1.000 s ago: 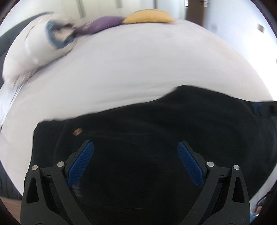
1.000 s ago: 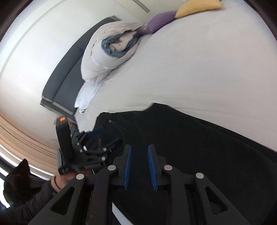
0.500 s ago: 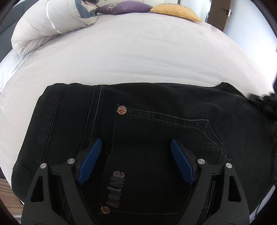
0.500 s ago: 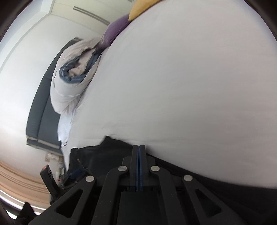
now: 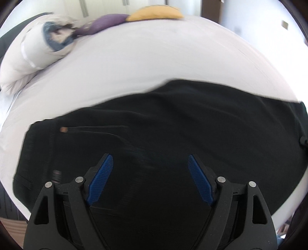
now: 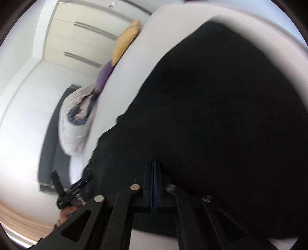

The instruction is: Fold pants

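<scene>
Black denim pants point(image 5: 173, 125) lie on the white bed point(image 5: 144, 57), a copper rivet point(image 5: 63, 129) near their left side. My left gripper point(image 5: 150, 178) is open just above the pants, empty. In the right wrist view the pants point(image 6: 221, 105) fill the frame and rise as a lifted fold. My right gripper point(image 6: 154, 169) has its blue pads pressed together at the cloth's edge and holds the pants. The left gripper point(image 6: 71, 190) and the hand holding it show at lower left of that view.
A rolled white duvet point(image 5: 28, 57) lies at the bed's far left. A purple cushion point(image 5: 104, 22) and a yellow cushion point(image 5: 156, 13) lie at the far edge. A dark headboard point(image 6: 52, 138) and pale wardrobe doors point(image 6: 80, 38) show in the right wrist view.
My right gripper closed on the pants' edge and has lifted and tilted with the cloth. My left gripper stayed open and pulled back from the pants; the view is blurred with motion.
</scene>
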`<state>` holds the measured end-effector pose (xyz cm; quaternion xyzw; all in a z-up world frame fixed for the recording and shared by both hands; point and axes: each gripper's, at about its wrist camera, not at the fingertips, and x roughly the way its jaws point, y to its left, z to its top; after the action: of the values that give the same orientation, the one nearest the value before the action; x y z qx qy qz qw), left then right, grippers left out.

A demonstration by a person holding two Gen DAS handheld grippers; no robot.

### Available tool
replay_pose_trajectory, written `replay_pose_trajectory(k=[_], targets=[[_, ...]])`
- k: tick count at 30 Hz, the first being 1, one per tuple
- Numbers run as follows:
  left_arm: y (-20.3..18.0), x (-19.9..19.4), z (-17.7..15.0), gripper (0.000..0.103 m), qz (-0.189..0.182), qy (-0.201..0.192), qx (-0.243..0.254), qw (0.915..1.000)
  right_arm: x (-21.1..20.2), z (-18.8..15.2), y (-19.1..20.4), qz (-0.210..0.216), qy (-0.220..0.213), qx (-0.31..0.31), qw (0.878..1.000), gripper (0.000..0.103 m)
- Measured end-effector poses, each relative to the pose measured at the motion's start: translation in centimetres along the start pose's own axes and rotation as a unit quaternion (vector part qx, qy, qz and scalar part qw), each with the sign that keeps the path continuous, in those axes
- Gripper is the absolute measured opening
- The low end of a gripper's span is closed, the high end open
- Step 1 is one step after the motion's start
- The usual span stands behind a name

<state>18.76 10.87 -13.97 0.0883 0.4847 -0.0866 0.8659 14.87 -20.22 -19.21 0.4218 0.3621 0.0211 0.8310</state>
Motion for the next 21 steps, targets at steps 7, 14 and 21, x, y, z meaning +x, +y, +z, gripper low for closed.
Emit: replay_pose_trajectory(k=[7, 14, 21], targets=[[-5.6, -0.7, -0.2, 0.081, -0.035, -0.004, -0.004, 0.9994, -13.7, -2.0, -4.9, -0.088, -0.142, 0.058, 0.984, 0.054], [-11.1, -1.2, 1.0, 0.081, -0.080, -0.004, -0.007, 0.9968, -12.6, -4.1, -5.8, -0.021, -0.130, 0.146, 0.980, 0.072], [-13.5, 0.0, 0.4, 0.081, -0.102, 0.017, -0.008, 0.9946, -11.3, -4.4, -6.4, 0.012, -0.141, 0.199, 0.970, 0.072]])
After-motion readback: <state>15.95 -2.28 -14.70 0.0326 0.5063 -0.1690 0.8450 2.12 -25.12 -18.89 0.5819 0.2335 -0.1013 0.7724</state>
